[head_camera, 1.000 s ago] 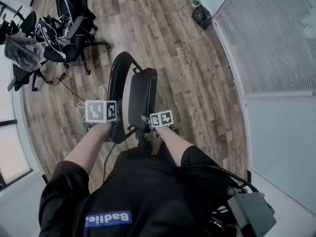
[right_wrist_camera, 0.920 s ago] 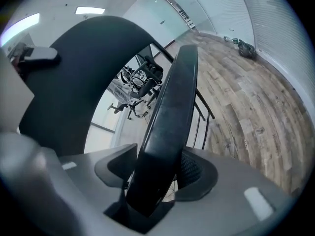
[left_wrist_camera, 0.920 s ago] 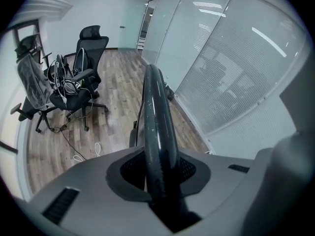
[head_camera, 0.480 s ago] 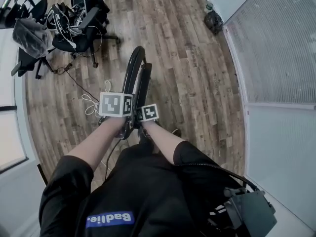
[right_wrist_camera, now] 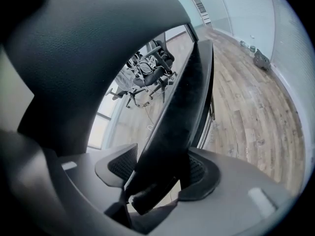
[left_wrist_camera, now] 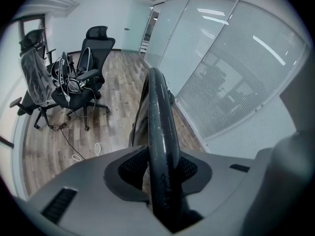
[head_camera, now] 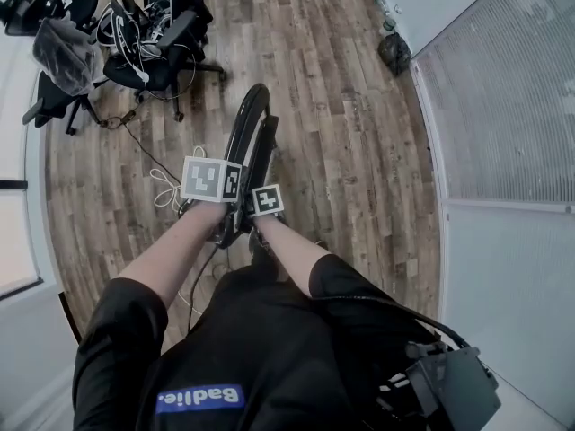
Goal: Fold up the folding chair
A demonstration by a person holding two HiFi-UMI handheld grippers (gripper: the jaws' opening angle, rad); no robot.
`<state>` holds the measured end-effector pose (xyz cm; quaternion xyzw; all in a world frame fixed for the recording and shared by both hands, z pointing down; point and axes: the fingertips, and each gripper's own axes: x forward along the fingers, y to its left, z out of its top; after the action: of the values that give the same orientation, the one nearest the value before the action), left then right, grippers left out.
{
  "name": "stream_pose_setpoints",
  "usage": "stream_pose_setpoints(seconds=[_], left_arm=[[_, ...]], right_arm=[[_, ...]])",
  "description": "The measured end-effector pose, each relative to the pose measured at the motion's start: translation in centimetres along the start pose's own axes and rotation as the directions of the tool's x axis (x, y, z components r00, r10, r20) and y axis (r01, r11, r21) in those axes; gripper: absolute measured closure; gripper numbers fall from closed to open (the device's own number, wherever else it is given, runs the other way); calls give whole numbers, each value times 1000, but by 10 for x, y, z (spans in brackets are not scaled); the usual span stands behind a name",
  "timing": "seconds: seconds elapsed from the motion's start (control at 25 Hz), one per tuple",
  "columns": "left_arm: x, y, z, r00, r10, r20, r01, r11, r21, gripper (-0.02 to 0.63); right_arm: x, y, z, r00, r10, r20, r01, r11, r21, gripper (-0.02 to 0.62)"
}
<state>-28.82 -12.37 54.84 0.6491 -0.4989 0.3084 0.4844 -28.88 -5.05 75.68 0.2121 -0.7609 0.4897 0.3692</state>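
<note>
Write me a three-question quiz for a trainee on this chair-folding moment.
1. True or false: the folding chair stands fully unfolded.
2. The left gripper is clamped on: A) a white cable B) the chair's round frame tube C) an office chair's armrest.
3. Which gripper grips the chair's flat padded panel?
Key: 1 false; 2 B; 3 the right gripper.
</note>
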Motion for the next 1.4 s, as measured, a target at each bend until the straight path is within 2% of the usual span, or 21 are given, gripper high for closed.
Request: stream_pose_setpoints(seconds=[0.16, 0.36, 0.56, 0.76, 0.88, 1.0, 1.12, 1.4], left_arm=[[-5, 7, 0, 1000, -21, 3, 21, 1000, -12, 502], [-10, 15, 0, 999, -39, 14, 39, 999, -22, 494], [-16, 26, -4, 999, -39, 21, 39, 999, -33, 494], [-21, 35, -5, 999, -19, 35, 20, 999, -38, 495], [-23, 35, -5, 999, 8, 33, -7, 1000, -23, 495], [-23, 31, -5, 999, 20, 29, -20, 1000, -13, 495], [-20, 25, -6, 999, 22, 29, -22, 1000, -11, 495], [-18, 9, -6, 999, 34, 31, -34, 999, -10, 495]], right_arm=[[-11, 1, 0, 1000, -4, 10, 5, 998, -67, 354], [-56, -2, -3, 998, -3, 59, 15, 981, -193, 354], [-125, -17, -19, 988, 7, 152, 24, 980, -198, 356], [-188, -17, -27, 963, 2, 271, 65, 968, -240, 379], [-234, -5, -27, 936, 30, 350, 75, 957, -280, 396], [-280, 2, -29, 901, 51, 431, 95, 946, -311, 448], [-322, 6, -29, 854, 58, 517, 145, 928, -344, 518], [-398, 24, -26, 750, 112, 652, 205, 898, -390, 572]])
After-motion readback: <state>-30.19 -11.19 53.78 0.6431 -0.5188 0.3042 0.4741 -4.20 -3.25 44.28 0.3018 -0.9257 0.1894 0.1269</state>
